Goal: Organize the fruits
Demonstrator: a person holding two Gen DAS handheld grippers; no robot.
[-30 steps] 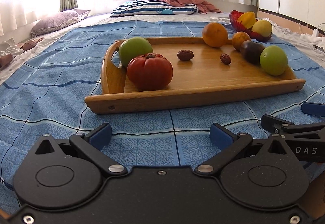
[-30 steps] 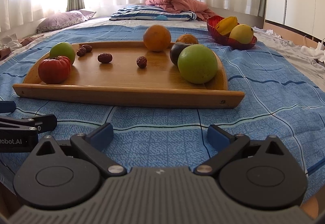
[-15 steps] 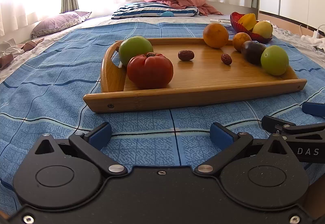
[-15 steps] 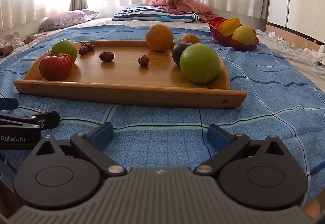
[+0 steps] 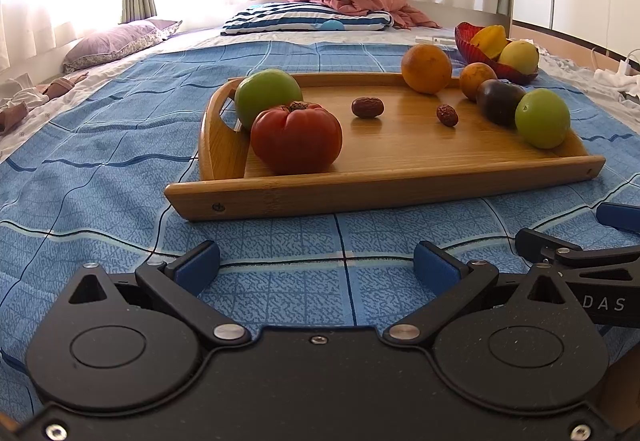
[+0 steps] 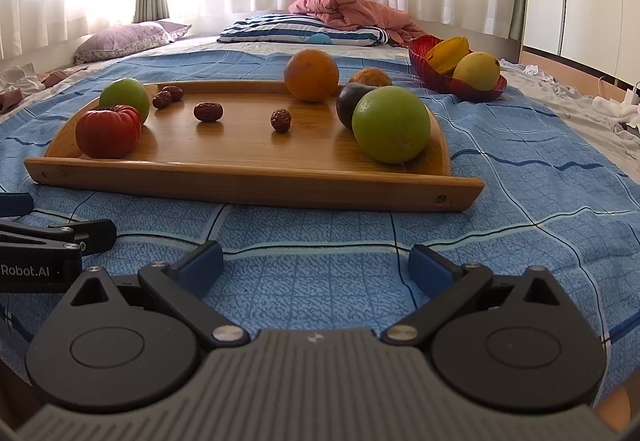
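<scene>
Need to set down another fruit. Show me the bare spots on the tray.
Free: the wooden tray's front strip, between the red tomato and the big green fruit, before the two middle dates. Crowded: its right end and left corner.

Left gripper (image 5: 316, 261) and right gripper (image 6: 314, 259) side by side, jaws spread, empty.

Green apple (image 5: 267, 97) partly hidden behind tomato (image 5: 297, 137), two dates (image 6: 168, 96) hidden from left wrist view, dark fruit (image 6: 352, 103) half behind green fruit (image 6: 391, 125), right gripper (image 5: 592, 241) cut by frame edge.
</scene>
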